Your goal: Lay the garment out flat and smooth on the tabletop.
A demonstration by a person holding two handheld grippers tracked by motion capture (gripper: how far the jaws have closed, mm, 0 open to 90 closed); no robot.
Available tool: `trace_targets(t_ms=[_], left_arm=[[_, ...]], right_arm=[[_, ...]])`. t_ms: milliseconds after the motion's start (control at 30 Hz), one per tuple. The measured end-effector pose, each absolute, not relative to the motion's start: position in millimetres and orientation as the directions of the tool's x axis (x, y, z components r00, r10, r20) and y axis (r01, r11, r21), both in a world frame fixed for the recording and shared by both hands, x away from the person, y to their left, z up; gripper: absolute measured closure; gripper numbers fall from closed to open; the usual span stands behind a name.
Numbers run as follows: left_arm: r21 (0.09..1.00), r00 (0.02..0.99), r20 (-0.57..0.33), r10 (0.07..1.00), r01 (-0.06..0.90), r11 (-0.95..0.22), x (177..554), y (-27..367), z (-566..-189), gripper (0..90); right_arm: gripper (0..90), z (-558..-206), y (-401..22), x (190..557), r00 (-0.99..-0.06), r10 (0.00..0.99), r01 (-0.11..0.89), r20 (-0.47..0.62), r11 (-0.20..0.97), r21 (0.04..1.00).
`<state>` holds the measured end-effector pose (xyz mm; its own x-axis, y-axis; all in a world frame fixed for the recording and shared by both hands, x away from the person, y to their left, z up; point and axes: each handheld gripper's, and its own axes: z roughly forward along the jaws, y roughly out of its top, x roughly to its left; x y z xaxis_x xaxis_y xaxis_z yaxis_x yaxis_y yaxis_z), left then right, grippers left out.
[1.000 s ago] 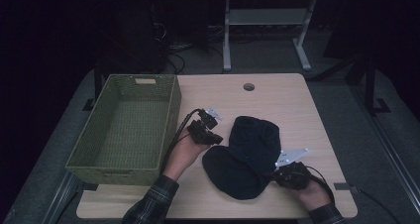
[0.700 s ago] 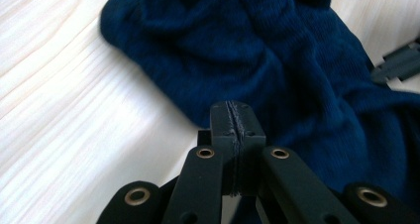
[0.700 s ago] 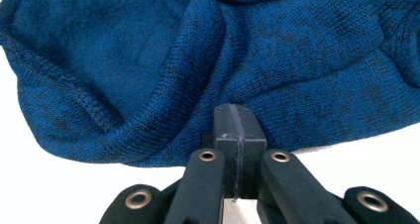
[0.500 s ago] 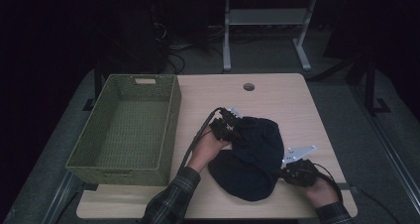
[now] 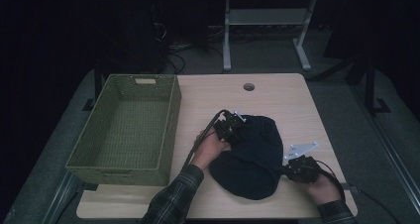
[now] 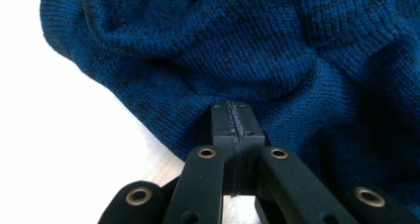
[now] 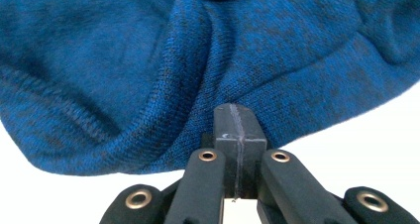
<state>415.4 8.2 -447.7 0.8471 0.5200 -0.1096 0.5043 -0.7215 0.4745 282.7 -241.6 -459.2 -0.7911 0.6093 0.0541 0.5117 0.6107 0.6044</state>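
Hat (image 5: 252,157): dark blue knit, rumpled, lying on my desk (image 5: 277,95); left tongs (image 6: 233,116) and right tongs (image 7: 236,120) both pinched closed against its edges.

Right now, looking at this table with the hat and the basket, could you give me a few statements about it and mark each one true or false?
1. The basket has the hat inside it. False: the dark blue knit hat lies on the table, to the right of the basket.
2. The left hand-held gripper has its jaws closed, at the hat's edge. True.
3. The right hand-held gripper has its jaws wide open. False: its own view shows them pressed together at the hat's edge.
4. The basket is green and woven. True.
5. The hat lies flat and smooth. False: the knit is rumpled into folds.
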Motion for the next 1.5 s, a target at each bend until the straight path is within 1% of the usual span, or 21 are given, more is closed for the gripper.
trace_targets(t_ms=[133,200,367,467,633,733,833,867,900,1067,1100,1133,1200,1233,1267,1367,1433,1467,1500], left_arm=[[0.47,0.835,-0.083,0.544,0.514,-0.717,421,15,-447,90.0],[0.469,0.828,-0.084,0.555,0.524,-0.711,424,19,-447,90.0],[0.463,0.815,-0.045,0.578,0.53,-0.71,431,27,-446,90.0],[0.465,0.81,-0.028,0.586,0.529,-0.71,433,28,-446,90.0],[0.471,0.801,0.017,0.598,0.521,-0.711,435,28,-447,90.0],[0.466,0.8,0.009,0.599,0.527,-0.711,435,28,-446,90.0],[0.472,0.806,-0.023,0.592,0.53,-0.704,431,29,-444,89.9],[0.476,0.81,-0.029,0.586,0.527,-0.704,429,30,-443,89.9],[0.48,0.813,-0.035,0.581,0.523,-0.704,427,30,-441,89.8],[0.508,0.828,-0.076,0.556,0.512,-0.693,415,31,-433,82.4],[0.511,0.833,-0.082,0.546,0.506,-0.695,414,30,-433,79.4],[0.506,0.837,-0.083,0.541,0.503,-0.701,412,28,-432,79.4],[0.503,0.842,-0.092,0.532,0.5,-0.705,409,24,-435,75.9],[0.499,0.845,-0.095,0.527,0.498,-0.709,408,22,-437,75.9],[0.492,0.848,-0.098,0.521,0.497,-0.715,408,20,-439,74.3],[0.48,0.851,-0.096,0.516,0.493,-0.725,407,16,-445,70.1],[0.482,0.85,-0.092,0.518,0.493,-0.724,407,15,-446,70.4],[0.481,0.85,-0.083,0.519,0.491,-0.727,406,15,-446,72.1],[0.478,0.851,-0.075,0.519,0.488,-0.731,406,15,-446,75.8]], right_arm=[[90.0,-459,-248,288,-0.773,0.632,0.533,0.053,0.601,0.596],[90.0,-458,-252,290,-0.765,0.642,0.543,0.056,0.595,0.593],[90.0,-458,-259,298,-0.748,0.662,0.555,0.044,0.589,0.587],[90.0,-459,-262,303,-0.737,0.674,0.564,0.048,0.574,0.594],[90.0,-458,-264,313,-0.72,0.693,0.569,0.02,0.574,0.589],[90.0,-458,-265,317,-0.717,0.697,0.571,0.019,0.571,0.589],[89.9,-458,-265,321,-0.715,0.697,0.581,0.047,0.555,0.595],[88.8,-457,-265,321,-0.715,0.697,0.579,0.05,0.552,0.6],[84.4,-456,-265,320,-0.713,0.699,0.576,0.046,0.547,0.608],[72.8,-441,-263,315,-0.703,0.708,0.56,0.063,0.497,0.662],[69.7,-434,-258,313,-0.719,0.691,0.541,0.08,0.484,0.687],[69.7,-434,-258,313,-0.719,0.691,0.541,0.08,0.484,0.687],[64.4,-430,-241,311,-0.752,0.651,0.517,0.099,0.489,0.703],[64.4,-430,-241,311,-0.752,0.651,0.517,0.099,0.489,0.703],[61.6,-429,-235,310,-0.764,0.636,0.506,0.104,0.492,0.709],[57.0,-429,-214,308,-0.794,0.599,0.48,0.107,0.509,0.715],[55.5,-430,-202,307,-0.81,0.577,0.46,0.1,0.521,0.719],[54.6,-429,-196,307,-0.816,0.57,0.45,0.094,0.526,0.721],[54.3,-429,-191,306,-0.822,0.563,0.442,0.089,0.531,0.722]])
